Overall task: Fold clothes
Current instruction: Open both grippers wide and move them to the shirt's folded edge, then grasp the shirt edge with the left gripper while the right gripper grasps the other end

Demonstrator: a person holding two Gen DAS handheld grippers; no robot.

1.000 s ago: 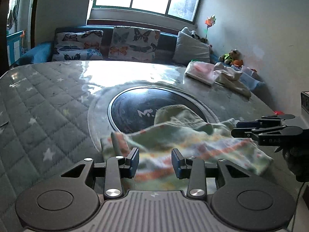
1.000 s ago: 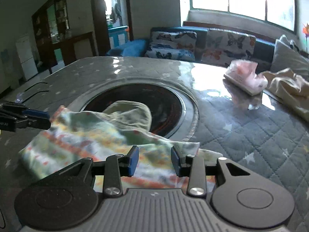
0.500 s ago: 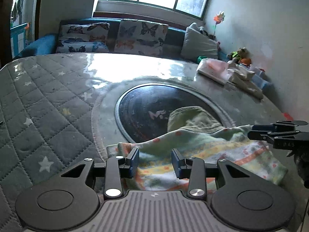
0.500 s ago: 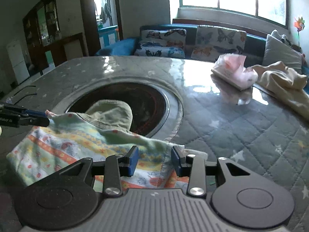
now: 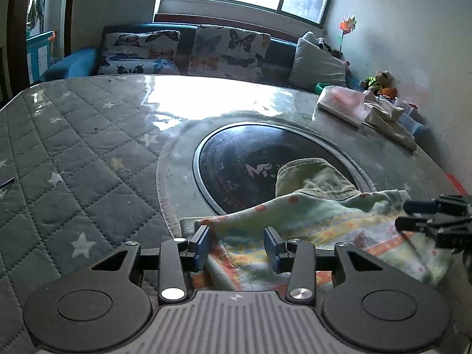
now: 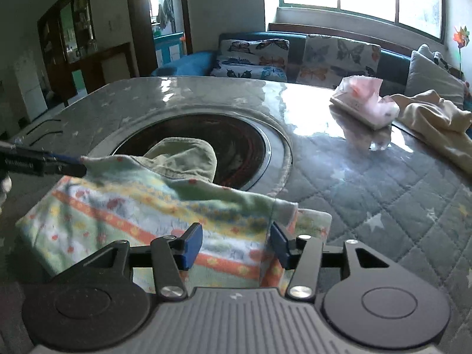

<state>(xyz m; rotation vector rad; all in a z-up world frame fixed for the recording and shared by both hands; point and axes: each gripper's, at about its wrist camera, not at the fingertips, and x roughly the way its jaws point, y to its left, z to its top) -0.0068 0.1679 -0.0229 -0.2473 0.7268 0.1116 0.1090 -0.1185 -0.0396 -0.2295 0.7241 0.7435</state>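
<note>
A quilted grey table cover [image 5: 76,159] with pale stars spreads across the whole table, and a dark round glass disc [image 5: 250,162] is set into its middle. Behind it runs a blue sofa with butterfly-print cushions [image 6: 339,56]. At the near edge lies the striped, pastel printed garment [image 6: 141,215], part of it folded over itself, with an olive-green piece [image 6: 183,159] (sleeve or hood, I cannot tell) reaching onto the disc. Far off to the side rest a cream cloth [image 6: 436,121] and a pink folded bundle [image 6: 365,103], touching each other. The left gripper [image 5: 237,246] has its jaws spread wide, the garment's raised edge running between them. The right gripper [image 6: 234,243] is likewise parted, straddling the garment's other corner, its pads not pressing on the fabric.
</note>
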